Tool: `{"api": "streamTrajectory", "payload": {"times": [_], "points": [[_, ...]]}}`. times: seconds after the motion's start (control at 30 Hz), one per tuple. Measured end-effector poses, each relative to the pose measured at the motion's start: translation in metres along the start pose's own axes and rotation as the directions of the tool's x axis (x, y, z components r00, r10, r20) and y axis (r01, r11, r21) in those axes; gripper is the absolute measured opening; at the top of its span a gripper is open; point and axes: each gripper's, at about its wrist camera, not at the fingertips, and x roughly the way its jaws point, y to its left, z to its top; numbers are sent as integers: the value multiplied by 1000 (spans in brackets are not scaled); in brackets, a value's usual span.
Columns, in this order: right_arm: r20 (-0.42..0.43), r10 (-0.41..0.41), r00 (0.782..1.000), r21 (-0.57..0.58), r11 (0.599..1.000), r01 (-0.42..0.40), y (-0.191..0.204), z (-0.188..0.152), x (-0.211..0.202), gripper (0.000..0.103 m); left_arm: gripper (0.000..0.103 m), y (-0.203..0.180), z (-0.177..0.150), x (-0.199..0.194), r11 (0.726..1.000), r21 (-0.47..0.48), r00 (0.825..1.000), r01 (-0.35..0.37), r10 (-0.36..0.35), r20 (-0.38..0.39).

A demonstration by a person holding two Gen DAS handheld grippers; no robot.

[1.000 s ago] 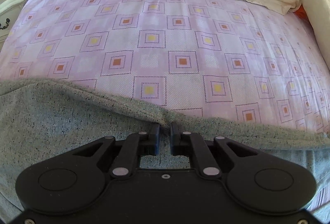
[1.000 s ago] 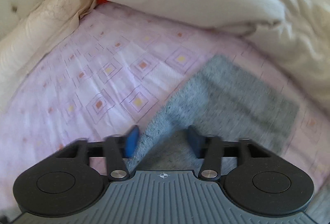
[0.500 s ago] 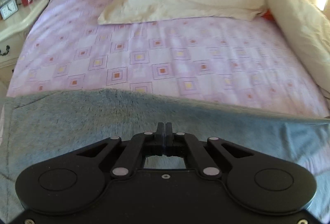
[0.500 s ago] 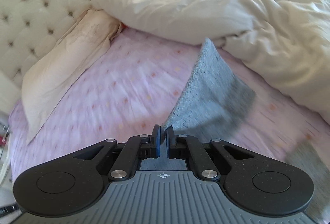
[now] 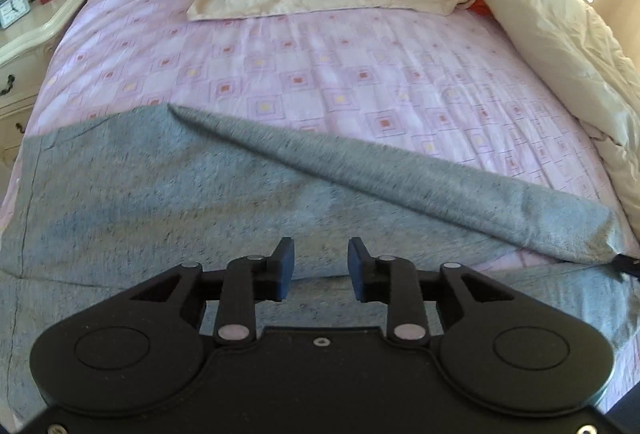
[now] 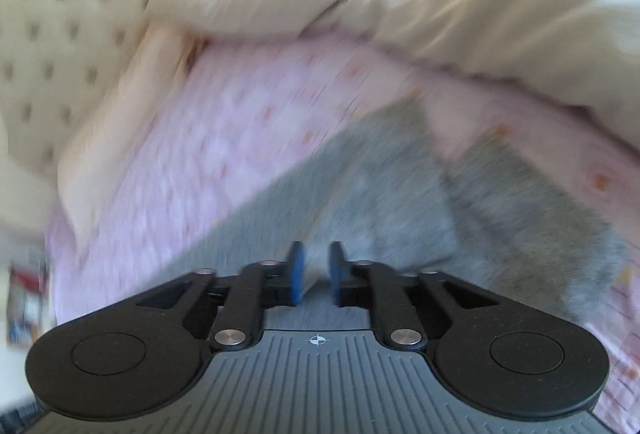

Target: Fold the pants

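Across the lower half of the left wrist view, the grey marled knit pants (image 5: pixel 168 194) lie on the lilac checked bedsheet (image 5: pixel 320 74), one layer folded over into a long diagonal ridge running to the lower right. The left gripper (image 5: pixel 320 270) hovers above them, jaws opening, nothing between the pads. In the blurred right wrist view the right gripper (image 6: pixel 318 272) is likewise opening and empty over the cloth. The fabric looks soft, light and limp, so it should sag and drag; hems and corners seem the best holds.
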Motion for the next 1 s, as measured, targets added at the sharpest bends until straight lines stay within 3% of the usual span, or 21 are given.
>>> {"api": "streamTrajectory", "payload": {"times": [0.07, 0.17, 0.27, 0.4, 0.53, 0.67, 0.73, 0.8, 0.87, 1.0], "points": [[41, -34, 999, 22, 999, 33, -2, 3, -2, 31, 39, 2, 1, 1, 1000, -5, 1000, -18, 18, -1], [-13, -53, 999, 44, 998, 54, -8, 4, 5, 32, 49, 6, 5, 6, 999, -14, 999, -38, 38, 2], [-83, -19, 996, 90, 996, 27, -11, -4, 6, 33, 51, 9, 8, 11, 999, -20, 999, -51, 51, 7], [-145, 28, 989, 100, 995, -13, -11, -11, 9, 42, 51, 14, 12, 16, 998, -31, 998, -58, 58, 3], [-163, 17, 987, 139, 990, 6, -14, -4, 28, 42, 56, 20, 18, 24, 997, -65, 999, -28, 27, -19], [-154, 63, 986, 187, 982, -34, -13, -1, 39, 41, 58, 26, 25, 33, 994, -104, 999, -20, 15, -48], [-144, 66, 987, 172, 984, -40, -11, -3, 40, 38, 58, 31, 30, 35, 992, -128, 999, -7, 1, -45], [-152, 50, 987, 151, 988, -26, -8, -4, 42, 15, 58, 34, 37, 39, 988, -153, 998, 19, -27, -49], [-146, 59, 988, 165, 986, -34, -11, -7, 44, 6, 58, 37, 47, 46, 982, -185, 998, 36, -46, -51], [-122, 66, 990, 170, 984, -45, -14, -12, 46, 4, 58, 41, 68, 62, 975, -219, 998, 26, -37, -45]]}}
